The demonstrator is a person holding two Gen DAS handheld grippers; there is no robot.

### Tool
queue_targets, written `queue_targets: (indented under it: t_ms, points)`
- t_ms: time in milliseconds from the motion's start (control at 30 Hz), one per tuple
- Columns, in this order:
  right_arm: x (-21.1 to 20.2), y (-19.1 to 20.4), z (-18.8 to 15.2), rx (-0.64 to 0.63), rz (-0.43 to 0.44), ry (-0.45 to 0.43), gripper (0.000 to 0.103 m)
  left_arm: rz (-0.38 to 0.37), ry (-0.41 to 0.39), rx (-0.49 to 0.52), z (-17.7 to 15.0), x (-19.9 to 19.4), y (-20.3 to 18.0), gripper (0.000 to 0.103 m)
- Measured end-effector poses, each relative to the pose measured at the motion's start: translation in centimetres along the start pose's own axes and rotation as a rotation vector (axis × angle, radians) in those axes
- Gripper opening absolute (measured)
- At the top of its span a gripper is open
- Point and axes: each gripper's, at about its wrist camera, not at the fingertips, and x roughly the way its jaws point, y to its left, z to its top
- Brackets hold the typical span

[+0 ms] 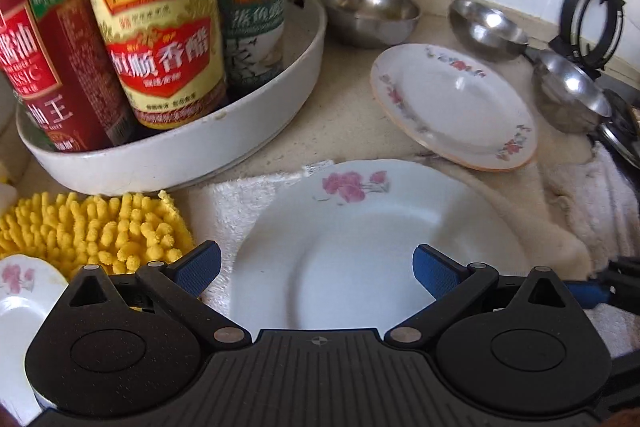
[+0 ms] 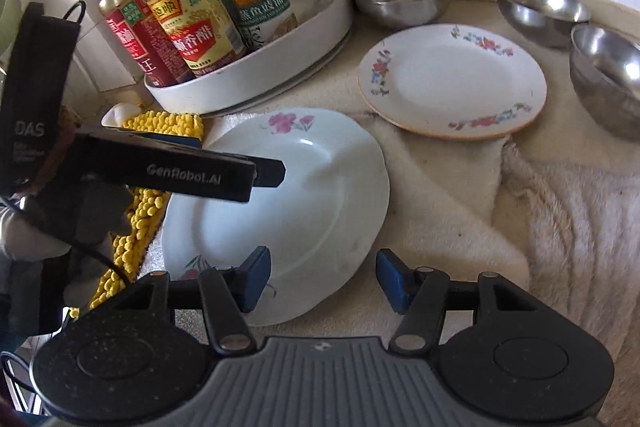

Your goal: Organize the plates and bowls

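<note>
A large white plate [image 1: 352, 247] [image 2: 288, 203] with pink flowers lies on a white towel [image 2: 560, 227]. My left gripper [image 1: 318, 271] hovers over its near half, blue pads wide apart and open; from the right wrist view its black body and tip [image 2: 276, 173] hang above the plate's left side. My right gripper [image 2: 325, 279] is open at the plate's near rim: the left pad is over the rim, the right pad just off it. A floral plate with an orange rim [image 1: 452, 107] [image 2: 452, 79] lies beyond. Three steel bowls [image 1: 368, 11] [image 1: 488, 27] [image 1: 568, 91] stand behind it.
A white round tray [image 1: 180, 155] [image 2: 248, 87] of sauce bottles stands at the back left. A yellow chenille cloth [image 1: 92, 231] lies left of the big plate, with a small flowered plate [image 1: 20, 291] beside it. A black stove grate [image 1: 592, 15] sits far right by the tiled wall.
</note>
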Motion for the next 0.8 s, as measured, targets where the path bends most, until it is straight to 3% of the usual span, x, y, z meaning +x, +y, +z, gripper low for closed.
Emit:
queue_targets:
  t_ms: [67, 333, 800]
  points:
    - [0.1, 0.0, -0.1, 0.005, -0.002, -0.009, 0.076, -0.04, 0.028, -0.001, 0.1, 0.6, 0.2, 0.103]
    - [0.3, 0.5, -0.2, 0.023, 0.007, -0.032, 0.078, -0.05, 0.032, 0.054, 0.2, 1.0, -0.8, 0.103]
    - [-1.7, 0.0, -0.3, 0.074, -0.073, -0.056, 0.078, -0.17, 0.037, -0.046, -1.5, -1.6, -1.3, 0.102]
